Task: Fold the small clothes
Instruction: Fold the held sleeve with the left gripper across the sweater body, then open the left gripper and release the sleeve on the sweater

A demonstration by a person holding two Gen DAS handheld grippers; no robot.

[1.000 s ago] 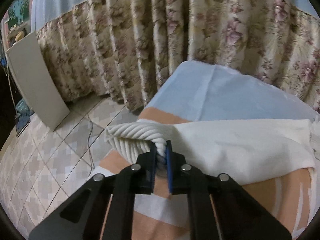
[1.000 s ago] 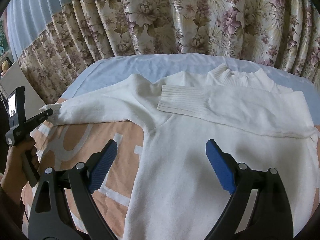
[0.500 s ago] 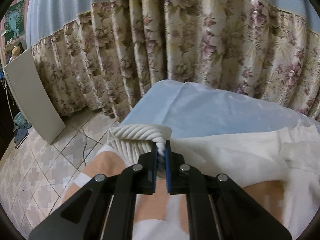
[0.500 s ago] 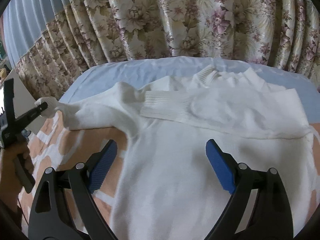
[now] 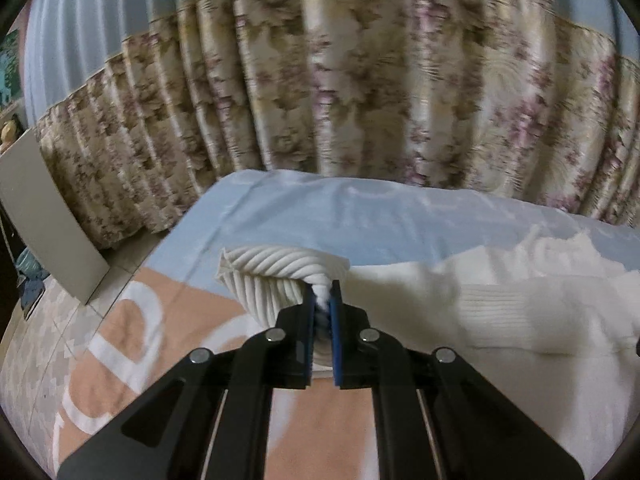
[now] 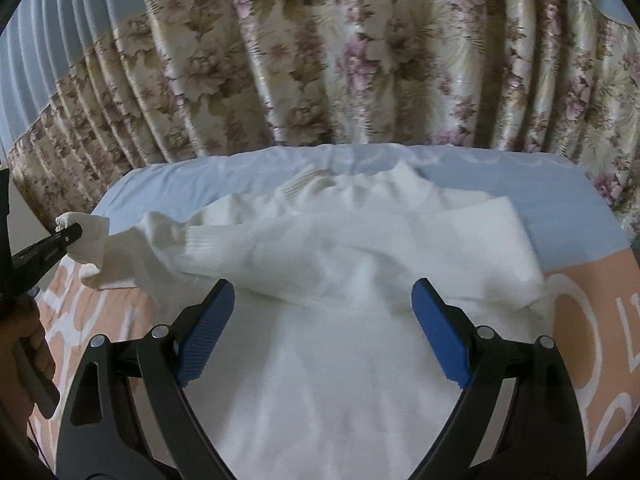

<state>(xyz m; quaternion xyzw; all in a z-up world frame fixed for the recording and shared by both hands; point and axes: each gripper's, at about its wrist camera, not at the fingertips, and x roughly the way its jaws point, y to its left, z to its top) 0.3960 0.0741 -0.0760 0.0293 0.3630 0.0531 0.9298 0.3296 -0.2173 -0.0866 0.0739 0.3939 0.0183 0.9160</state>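
Right gripper [image 6: 320, 320] nearest, blue pads wide apart, hovering over body of white sweater [image 6: 340, 360], touching nothing. Sweater spread on bed cover [image 6: 592, 320], one sleeve folded across chest, ribbed collar at 12 o'clock. Left gripper [image 5: 321, 304] at 9 o'clock, pads clamped on ribbed cuff [image 5: 276, 276], sleeve lifted off cover. Floral curtain [image 6: 360, 60] farthest behind.

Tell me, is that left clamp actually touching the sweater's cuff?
Touching. The left wrist view shows the left gripper shut on the ribbed cuff, fabric pinched between its blue pads.
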